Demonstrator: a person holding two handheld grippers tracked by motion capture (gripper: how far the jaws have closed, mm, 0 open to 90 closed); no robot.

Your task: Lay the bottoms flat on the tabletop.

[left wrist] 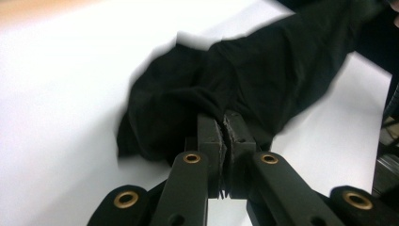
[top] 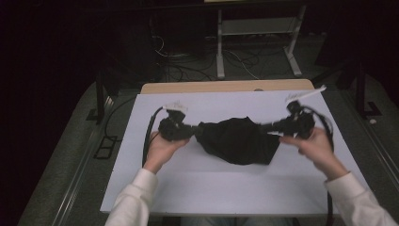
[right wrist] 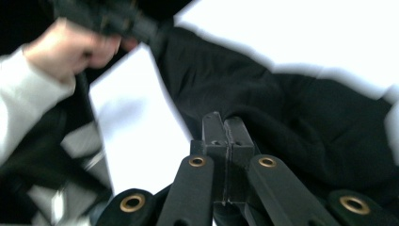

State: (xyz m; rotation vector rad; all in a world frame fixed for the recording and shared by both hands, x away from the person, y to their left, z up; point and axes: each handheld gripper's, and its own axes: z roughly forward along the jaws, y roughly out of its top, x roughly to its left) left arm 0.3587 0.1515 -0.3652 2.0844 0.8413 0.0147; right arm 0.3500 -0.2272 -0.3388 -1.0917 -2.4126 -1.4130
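My left gripper (top: 190, 132) pinches one edge of a black cloth (top: 237, 140) lying mid-table; my right gripper (top: 263, 127) is clamped on the opposite edge. Pulling unevenly could slip a thin fold free of either grip. The white table sheet (top: 211, 188) is bare; behind it, a dark room with tangled cables (top: 188, 66).

Table (top: 155, 188): rectangular, covered by a white sheet; a bare strip of light wooden top (top: 226, 86) shows along the far edge. One crumpled black cloth garment (top: 237, 140) lies directly on the sheet, at centre, bunched into an irregular heap, its left and right ends drawn outward.
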